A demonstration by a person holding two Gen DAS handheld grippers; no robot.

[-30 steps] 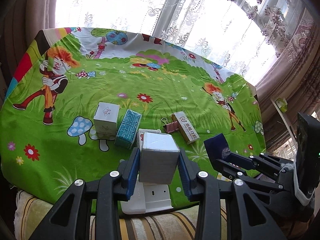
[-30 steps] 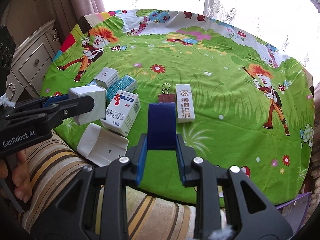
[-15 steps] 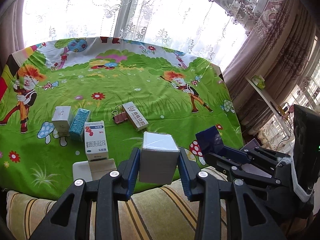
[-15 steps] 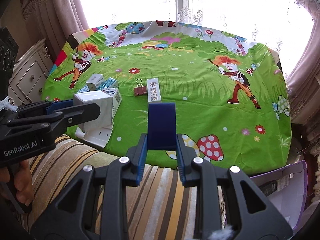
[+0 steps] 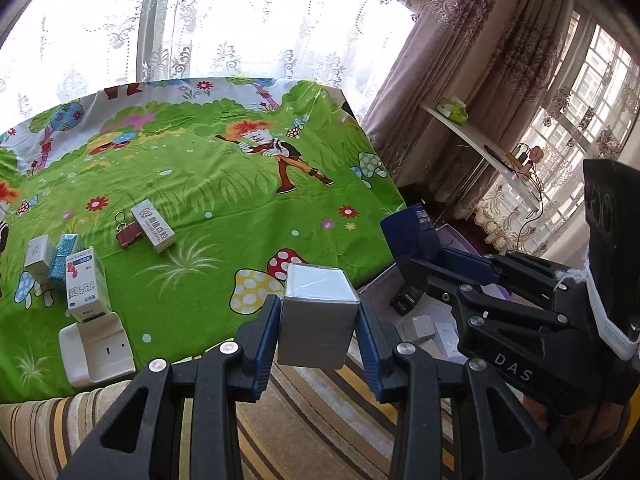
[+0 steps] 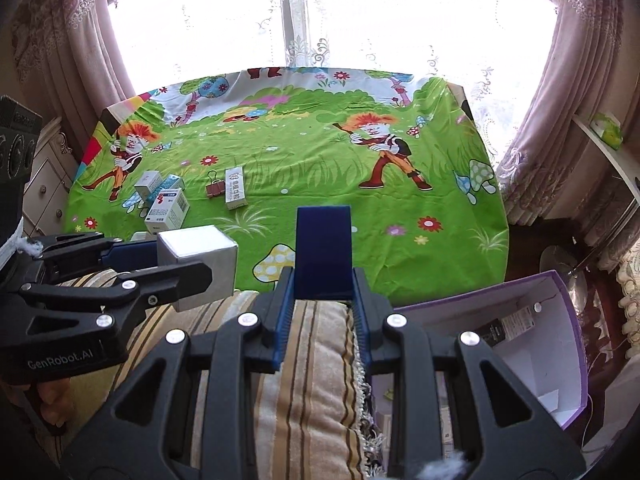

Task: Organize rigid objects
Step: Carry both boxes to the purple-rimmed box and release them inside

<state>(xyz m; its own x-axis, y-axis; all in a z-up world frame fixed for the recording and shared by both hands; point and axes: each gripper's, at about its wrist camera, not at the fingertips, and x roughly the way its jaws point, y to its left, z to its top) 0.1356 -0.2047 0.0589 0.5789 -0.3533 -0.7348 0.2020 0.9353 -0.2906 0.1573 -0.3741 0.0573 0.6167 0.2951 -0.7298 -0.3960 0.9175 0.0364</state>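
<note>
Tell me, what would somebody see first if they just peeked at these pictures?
First, the bright green cartoon bedsheet spread under the sunny window, with a few small boxes near its left edge. Up close, the left gripper is shut on a silver box, and the right gripper is shut on a dark blue box. At lower right beside the bed waits an open purple box.

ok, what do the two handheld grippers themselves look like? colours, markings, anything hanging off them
Both match: black plastic linkage bodies with silver rivets and blue ribbed pads on the two fingers. The left gripper reads "GenRobot.AI" in white on its side in the right wrist view; the right gripper reads "DAS" in the left wrist view. Each carries a black block at the rear, bound with a white strap with tufts of white fluff. No sleeves or cables show.
</note>
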